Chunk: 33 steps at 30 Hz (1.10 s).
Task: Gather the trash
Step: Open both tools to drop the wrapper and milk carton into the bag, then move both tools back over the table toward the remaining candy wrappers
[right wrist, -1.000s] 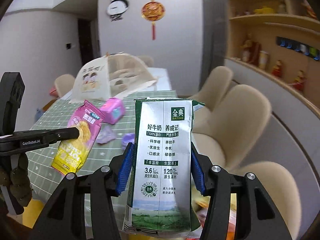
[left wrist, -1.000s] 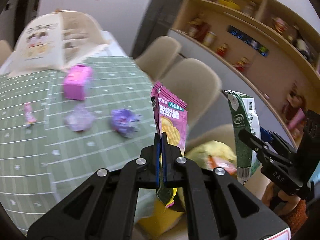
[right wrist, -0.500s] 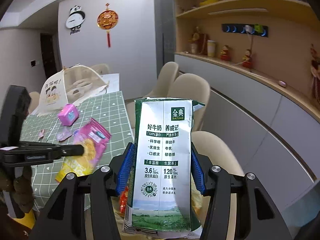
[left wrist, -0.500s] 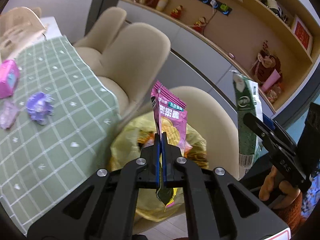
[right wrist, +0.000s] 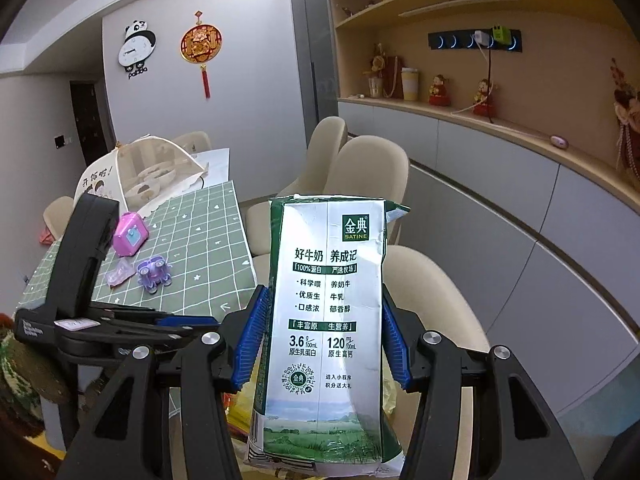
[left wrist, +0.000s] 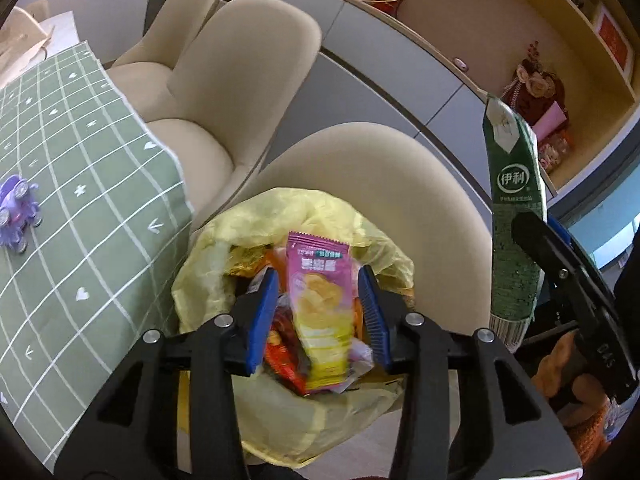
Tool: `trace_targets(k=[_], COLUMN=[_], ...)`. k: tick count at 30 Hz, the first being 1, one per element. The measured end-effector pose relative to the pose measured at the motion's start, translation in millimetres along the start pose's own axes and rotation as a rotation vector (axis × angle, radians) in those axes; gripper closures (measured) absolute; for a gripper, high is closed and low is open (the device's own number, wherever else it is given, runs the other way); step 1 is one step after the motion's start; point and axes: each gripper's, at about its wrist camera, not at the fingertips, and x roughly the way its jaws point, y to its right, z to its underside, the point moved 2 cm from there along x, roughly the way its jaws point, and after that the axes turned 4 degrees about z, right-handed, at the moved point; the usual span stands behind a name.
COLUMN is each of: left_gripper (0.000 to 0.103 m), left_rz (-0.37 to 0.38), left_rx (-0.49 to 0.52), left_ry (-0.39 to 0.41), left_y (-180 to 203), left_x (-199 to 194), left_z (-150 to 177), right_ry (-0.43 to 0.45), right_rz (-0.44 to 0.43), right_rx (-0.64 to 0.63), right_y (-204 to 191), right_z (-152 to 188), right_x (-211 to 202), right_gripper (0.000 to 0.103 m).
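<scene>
directly below the left gripper (left wrist: pixel 318 312), over the open yellow trash bag (left wrist: pixel 296 216) on the chair (left wrist: pixel 404 184), the pink snack packet (left wrist: pixel 320 304) lies lengthwise between jaws that have just been opening, pads clear of it. right gripper (right wrist: pixel 320 332) pinches the upright milk carton (right wrist: pixel 326 320) just beside the bag; desk (left wrist: pixel 80 184) edge sits left.

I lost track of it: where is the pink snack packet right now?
In the left wrist view, the packet sits between the left gripper's just-opened jaws, over the yellow bag beside the table.
</scene>
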Motion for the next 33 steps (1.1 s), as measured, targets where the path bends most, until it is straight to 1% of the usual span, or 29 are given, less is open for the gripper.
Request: trace_targets(k=[3,5,7,10,13,14,15,18,22,24,25,26,27,28,30,33], left_gripper=[0.063,0.063,0.062,0.062,0.058,0.056,0.055,0.055,0.055,0.055,0.055,0.055,0.054,0.054,0.052,0.051], left_rz=[-0.02,-0.029,-0.047,-0.078,-0.103,-0.114,-0.123,-0.147,-0.164,-0.173,-0.177,-0.182,-0.185,-0.191,-0.21,-0.245], left_rx=[-0.026,-0.049,-0.06,-0.057,-0.062,-0.065,-0.068,-0.09,-0.153,-0.181,-0.19,-0.202,-0.209,-0.216,-0.232,-0.275], left_ry=[0.002,0.008,0.02,0.034,0.058,0.07,0.077,0.095,0.105,0.108,0.109,0.11,0.111,0.113,0.12,0.138], left_y=[-13,-21,-27,-35,-46,-51,-55,-69,-92,-103,-107,-113,-117,-121,-132,-153], left_x=[-10,-18,-27,-40,-56,-63,-67,-79,-89,-93,-95,-98,-100,-103,-109,-120], left_z=[3,6,10,14,19,21,22,28,36,40,42,44,46,48,53,63], right_ry=[-0.024,-0.059,-0.106,-0.179,-0.285,-0.323,-0.335,-0.331,-0.316,-0.334,-0.358,-0.363,-0.352,-0.329,-0.307,-0.263], right_rz=[-0.019,-0.043,-0.069,-0.08,-0.045,-0.048,-0.052,-0.051,-0.054,-0.057,-0.06,-0.058,-0.052,-0.048,-0.051,-0.052], right_rx=[0.007,0.006,-0.008,-0.041,-0.061,-0.049,-0.035,-0.028,-0.024,-0.009,-0.005,-0.004,-0.003,-0.001,0.001,-0.008], right_y=[-3,-9,-18,-31,-37,-36,-35,-36,-35,-35,-34,-33,-32,-31,-31,-36], right_z=[10,19,32,51,73,79,83,84,84,84,84,83,81,78,73,59], right_x=[15,32,51,79,108,117,121,120,115,116,117,117,114,108,99,84], right_gripper=[0.053,0.053,0.053,0.053,0.053,0.053,0.053,0.053,0.053,0.052,0.051,0.049,0.043,0.042,0.042,0.042])
